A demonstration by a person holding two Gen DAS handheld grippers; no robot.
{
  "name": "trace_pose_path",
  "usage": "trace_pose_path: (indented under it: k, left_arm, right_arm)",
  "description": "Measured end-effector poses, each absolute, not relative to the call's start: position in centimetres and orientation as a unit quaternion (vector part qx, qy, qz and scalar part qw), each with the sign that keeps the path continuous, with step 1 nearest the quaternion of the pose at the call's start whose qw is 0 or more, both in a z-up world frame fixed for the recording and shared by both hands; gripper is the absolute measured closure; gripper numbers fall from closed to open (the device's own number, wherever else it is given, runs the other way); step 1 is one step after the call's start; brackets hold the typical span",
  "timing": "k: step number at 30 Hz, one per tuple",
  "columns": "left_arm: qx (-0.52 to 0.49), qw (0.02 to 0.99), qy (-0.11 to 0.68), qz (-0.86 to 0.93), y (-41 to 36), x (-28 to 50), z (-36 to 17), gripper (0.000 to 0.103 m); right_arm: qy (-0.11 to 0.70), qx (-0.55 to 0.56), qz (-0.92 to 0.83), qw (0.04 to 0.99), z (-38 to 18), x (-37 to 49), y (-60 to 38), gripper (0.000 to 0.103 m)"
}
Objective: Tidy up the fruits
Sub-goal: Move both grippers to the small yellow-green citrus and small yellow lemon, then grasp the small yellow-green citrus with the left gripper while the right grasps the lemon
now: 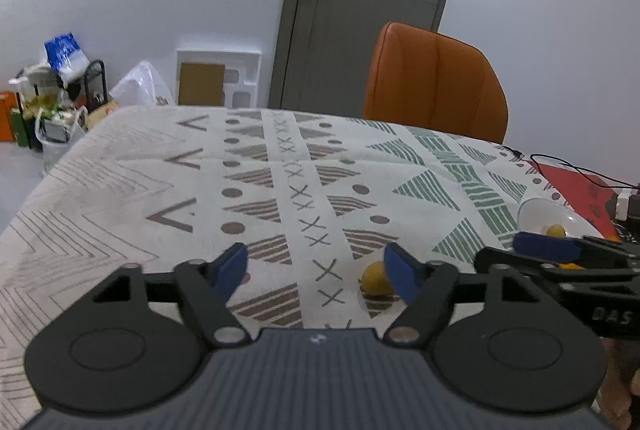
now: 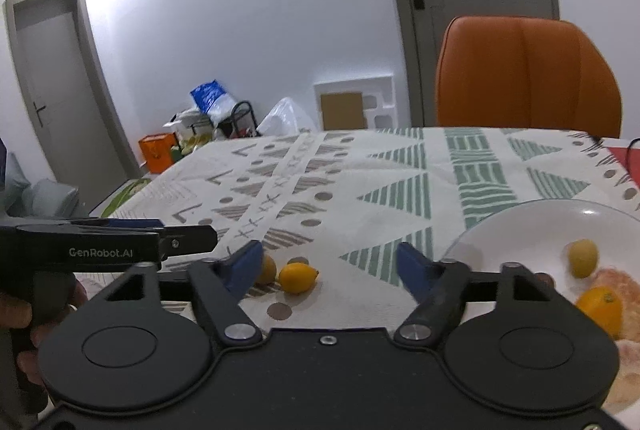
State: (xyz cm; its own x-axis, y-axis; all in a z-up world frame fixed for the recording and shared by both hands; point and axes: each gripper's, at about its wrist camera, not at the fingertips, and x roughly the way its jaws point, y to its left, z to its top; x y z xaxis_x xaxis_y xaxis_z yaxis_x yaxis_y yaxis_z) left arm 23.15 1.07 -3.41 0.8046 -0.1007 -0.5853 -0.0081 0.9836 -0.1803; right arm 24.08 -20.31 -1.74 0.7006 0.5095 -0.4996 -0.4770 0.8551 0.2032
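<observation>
Wide jaws; lemon (image 2: pixel 298 278) between

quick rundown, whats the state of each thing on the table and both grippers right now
left gripper: open, empty, above the cloth
right gripper: open, empty
lemon: loose on the tablecloth
second yellow fruit: loose on the cloth beside the lemon, partly hidden by a finger
white bowl: upright, holding fruit
small yellow fruit: in the bowl
orange: in the bowl
door: closed
</observation>
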Motion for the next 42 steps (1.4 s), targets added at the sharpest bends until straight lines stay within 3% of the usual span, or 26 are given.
trace_pose_path:
  k: [7, 10, 16, 20, 42]
  left_arm:
    - [-0.106, 0.939, 0.325, -0.037, 1.7, 23.9, -4.4, 0.051]
    - [-0.111, 0.937, 0.328, -0.04, 2.0, 24.1, -4.6, 0.057]
    - [-0.123, 0.937, 0.325, -0.048, 2.2, 24.0, -4.6, 0.059]
    - [-0.124, 0.937, 0.323, -0.056, 1.8, 24.1, -4.4, 0.059]
    - [-0.103, 0.934, 0.333, -0.082, -1.7, 25.3, -4.7, 0.063]
  right_arm:
    - [0.296, 0.009, 0.285, 0.911, -2.4, 25.1, -18.7, 0.046]
    - [0.306, 0.001, 0.289, 0.907, -2.8, 25.5, -18.0, 0.054]
    - [0.316, -0.005, 0.293, 0.902, -3.7, 26.0, -17.2, 0.058]
    - [0.326, -0.014, 0.298, 0.897, -4.3, 26.1, -16.7, 0.077]
    - [0.278, 0.018, 0.258, 0.925, -1.0, 23.6, -21.7, 0.077]
